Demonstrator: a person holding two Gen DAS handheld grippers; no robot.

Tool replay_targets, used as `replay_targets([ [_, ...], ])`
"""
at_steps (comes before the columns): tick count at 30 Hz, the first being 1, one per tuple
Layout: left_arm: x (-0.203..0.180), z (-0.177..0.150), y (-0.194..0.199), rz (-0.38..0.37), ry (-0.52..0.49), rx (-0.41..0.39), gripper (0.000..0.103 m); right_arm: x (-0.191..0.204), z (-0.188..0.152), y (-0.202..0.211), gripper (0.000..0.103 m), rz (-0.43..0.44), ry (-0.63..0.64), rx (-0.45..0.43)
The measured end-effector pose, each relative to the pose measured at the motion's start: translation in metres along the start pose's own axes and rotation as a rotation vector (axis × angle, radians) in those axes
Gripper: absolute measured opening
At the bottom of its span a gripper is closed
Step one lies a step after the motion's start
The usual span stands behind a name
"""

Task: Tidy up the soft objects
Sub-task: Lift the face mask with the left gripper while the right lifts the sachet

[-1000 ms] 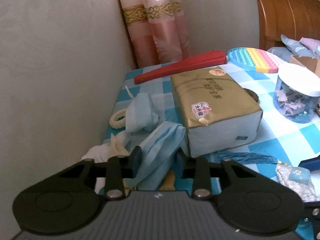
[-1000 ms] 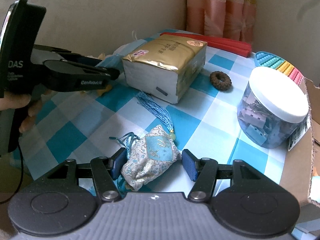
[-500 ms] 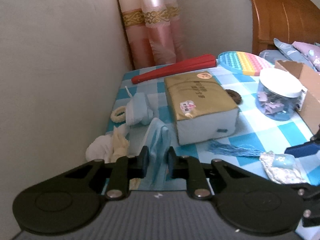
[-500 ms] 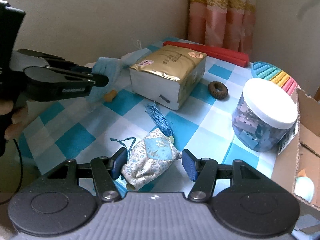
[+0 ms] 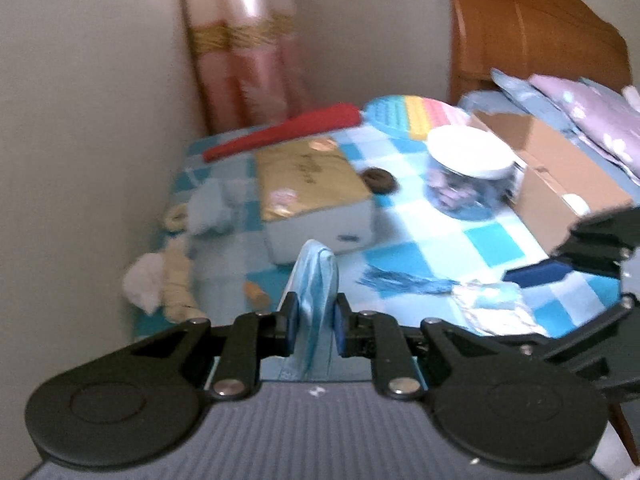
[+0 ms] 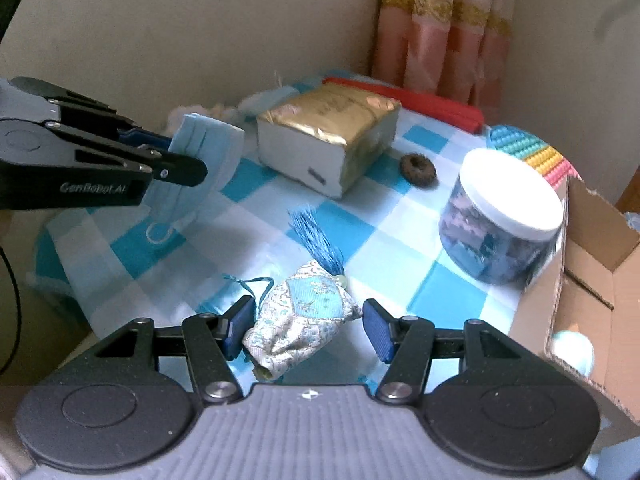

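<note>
My black fingers with blue pads (image 6: 379, 330), pale blue face mask (image 6: 208, 152), blue-and-white checked tablecloth (image 6: 384, 240), floral blue brocade pouch (image 6: 304, 316), gold tissue pack (image 6: 332, 120), rainbow pop mat (image 6: 532, 156), red fan (image 6: 420, 100).

Dim indoor light — left view motion-blurred, fisheye-warped edges.

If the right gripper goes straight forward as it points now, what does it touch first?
Probably the embroidered pouch, which lies between the open fingers of the right gripper. Beyond it lies the blue tassel; depth is uncertain.
</note>
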State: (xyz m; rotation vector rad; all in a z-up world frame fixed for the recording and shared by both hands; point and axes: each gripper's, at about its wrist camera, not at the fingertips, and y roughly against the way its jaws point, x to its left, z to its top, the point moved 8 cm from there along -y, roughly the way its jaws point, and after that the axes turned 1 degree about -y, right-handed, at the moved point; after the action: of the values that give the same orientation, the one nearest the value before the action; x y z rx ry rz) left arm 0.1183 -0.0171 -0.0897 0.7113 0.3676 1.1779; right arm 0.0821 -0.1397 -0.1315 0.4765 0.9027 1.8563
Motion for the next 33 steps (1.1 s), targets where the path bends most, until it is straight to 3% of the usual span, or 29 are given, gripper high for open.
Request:
replay_targets([
  [7,-0.021,-0.010,-0.021,-0.028,-0.032,0.032,0.028,-0.007,-0.008,0.001,0.066,-0.001,-0.034,0.010],
  [23,-0.011,-0.019,-0.046,-0.002,-0.029,0.065,0.029,-0.009,-0.019,-0.008,0.081,0.005,-0.099,0.060],
  [27,-0.011,-0.019,-0.049,-0.010,-0.027,0.065,0.029,-0.010,-0.026,-0.009,0.082,0.010,-0.134,0.101],
  [33,-0.010,-0.019,-0.050,-0.014,-0.014,0.063,0.030,0.006,-0.019,-0.013,0.082,0.055,-0.098,0.087],
])
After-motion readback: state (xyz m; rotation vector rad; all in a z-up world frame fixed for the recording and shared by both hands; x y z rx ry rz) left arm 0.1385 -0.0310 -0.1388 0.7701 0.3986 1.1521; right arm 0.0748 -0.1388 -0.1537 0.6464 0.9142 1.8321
